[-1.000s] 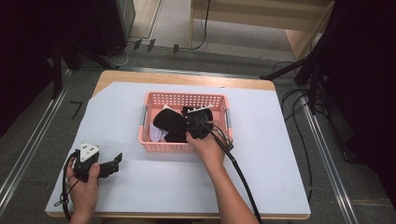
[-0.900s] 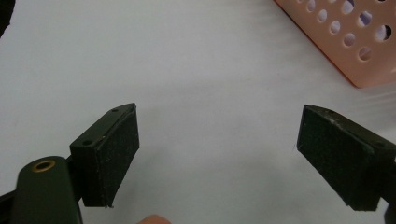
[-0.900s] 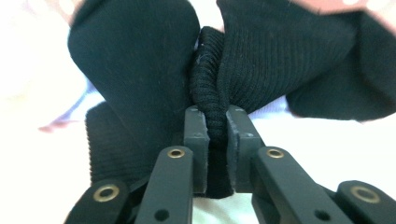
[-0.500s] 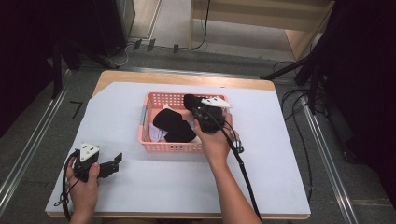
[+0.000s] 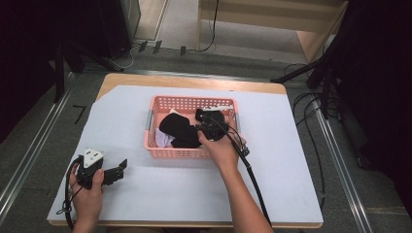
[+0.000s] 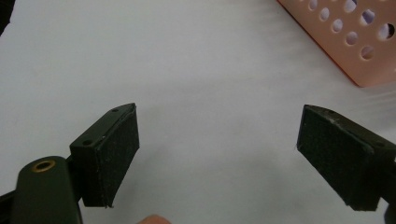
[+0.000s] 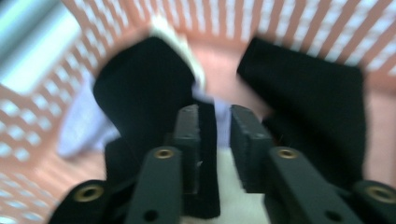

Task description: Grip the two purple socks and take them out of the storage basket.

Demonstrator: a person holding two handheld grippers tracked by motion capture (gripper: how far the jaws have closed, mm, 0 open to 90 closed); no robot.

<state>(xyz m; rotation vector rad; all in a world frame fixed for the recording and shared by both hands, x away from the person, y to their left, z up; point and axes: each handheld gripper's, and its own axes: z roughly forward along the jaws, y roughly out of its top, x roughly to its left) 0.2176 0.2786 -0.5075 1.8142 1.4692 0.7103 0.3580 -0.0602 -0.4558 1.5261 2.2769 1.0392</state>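
Over the basket, right gripper: jaws stand a narrow slot apart, and they've just been opening. Nothing is pinched between the pads as far as I can see, just pale stuff showing through the gap. This view is pretty blurry though.

Just changed: a second ago this gripper sat low on the dark cloth at the near right of the basket. Half a second ago it was up by the far right corner. Now it hangs over the right middle, jaws loosened.

What that means: my guess is it just let go of a dark piece, so that drop into the basket is done and the hand is free for the next grab.

Right past the jaws: one black cloth lies ahead and to one side of the tips, and a second black cloth lies ahead on the other side. Neither touches the pads.

Between and under those: a pale cloth, maybe two pieces, can't tell.

Around all that: pink basket, holding everything above.

Well off from it, left gripper: jaws spread wide and empty, parked over the white table sheet, with the basket's corner just ahead of it.

Count: two grippers, one basket, two black pieces for sure, and one or two pale ones.
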